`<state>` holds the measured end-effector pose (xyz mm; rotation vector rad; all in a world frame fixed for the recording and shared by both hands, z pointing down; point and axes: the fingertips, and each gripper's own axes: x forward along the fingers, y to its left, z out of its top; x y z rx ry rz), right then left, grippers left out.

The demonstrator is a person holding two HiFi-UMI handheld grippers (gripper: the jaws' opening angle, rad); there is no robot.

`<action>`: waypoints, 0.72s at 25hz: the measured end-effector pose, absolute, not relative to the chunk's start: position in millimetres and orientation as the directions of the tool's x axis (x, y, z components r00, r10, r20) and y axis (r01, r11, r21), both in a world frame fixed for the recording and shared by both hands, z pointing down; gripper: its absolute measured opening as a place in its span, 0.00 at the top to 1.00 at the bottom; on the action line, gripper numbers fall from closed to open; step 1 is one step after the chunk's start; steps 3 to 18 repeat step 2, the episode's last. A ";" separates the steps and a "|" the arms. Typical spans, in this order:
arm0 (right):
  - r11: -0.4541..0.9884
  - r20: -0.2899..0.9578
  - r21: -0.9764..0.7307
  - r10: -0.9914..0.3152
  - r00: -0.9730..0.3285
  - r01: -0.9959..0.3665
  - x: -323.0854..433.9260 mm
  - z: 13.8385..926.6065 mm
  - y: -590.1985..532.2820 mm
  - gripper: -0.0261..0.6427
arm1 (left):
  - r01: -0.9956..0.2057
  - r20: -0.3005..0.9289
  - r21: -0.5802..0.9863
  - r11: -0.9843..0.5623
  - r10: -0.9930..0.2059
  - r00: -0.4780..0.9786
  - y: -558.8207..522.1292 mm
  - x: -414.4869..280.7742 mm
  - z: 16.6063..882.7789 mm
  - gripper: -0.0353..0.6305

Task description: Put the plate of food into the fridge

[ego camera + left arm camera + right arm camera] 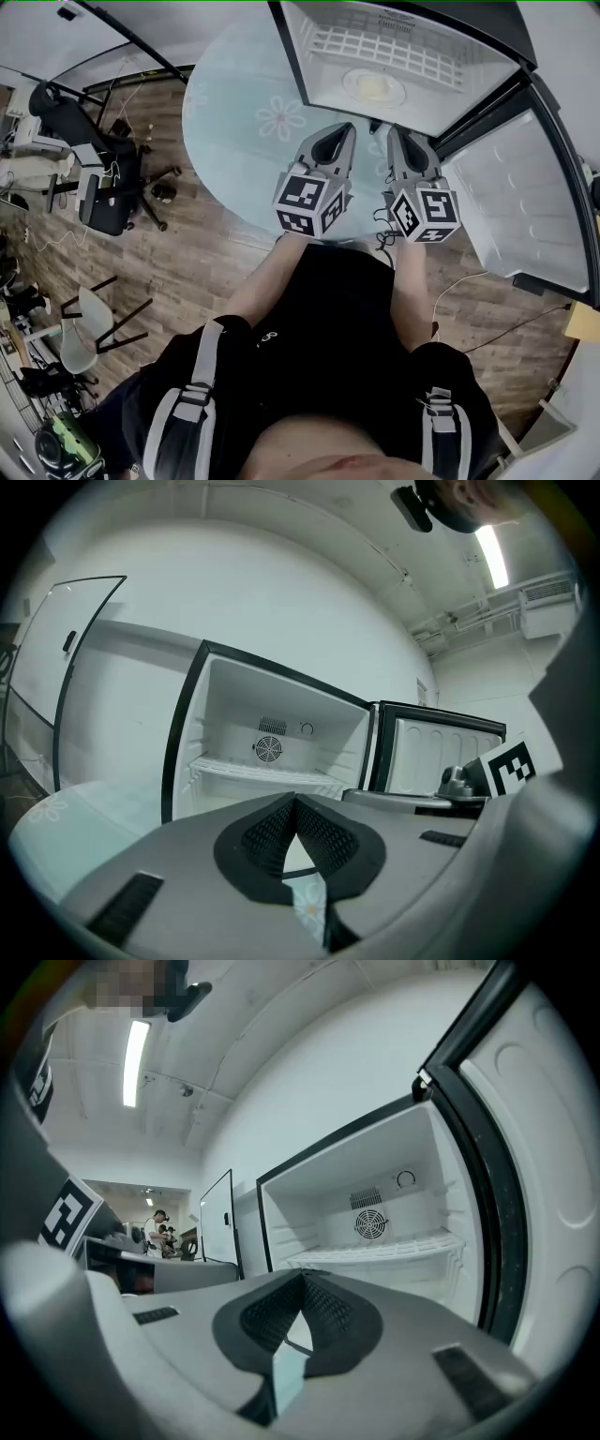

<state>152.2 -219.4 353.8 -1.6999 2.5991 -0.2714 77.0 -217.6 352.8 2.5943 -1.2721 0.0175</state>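
The small fridge (403,47) stands open in front of me, its door (511,197) swung out to the right. A pale plate of yellowish food (373,87) sits on the fridge floor below the wire shelf (375,42). My left gripper (339,131) and right gripper (398,136) hover side by side just outside the fridge opening, both shut with nothing between the pads. In the left gripper view the jaws (295,801) point at the fridge interior (272,752). The right gripper (302,1279) also faces the interior (375,1227). The plate is hidden in both gripper views.
A round pale table (234,141) with a flower print lies under the grippers. Black office chairs (103,178) and cables stand on the wooden floor to the left. The open door (539,1166) closes off the right side. People (159,1227) stand far back in the room.
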 end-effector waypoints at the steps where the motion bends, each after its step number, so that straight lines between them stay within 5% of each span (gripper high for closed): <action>1: 0.392 0.074 -0.155 -0.911 -0.406 -0.907 150.7 354.0 -218.6 0.96 | -0.782 0.120 0.219 -0.584 -0.779 0.616 -217.5 75.6 353.1 0.96; 18: 0.394 0.074 -0.150 -0.910 -0.408 -0.907 148.8 354.1 -217.8 0.96 | -0.784 0.120 0.218 -0.581 -0.781 0.612 -217.5 74.0 353.3 0.96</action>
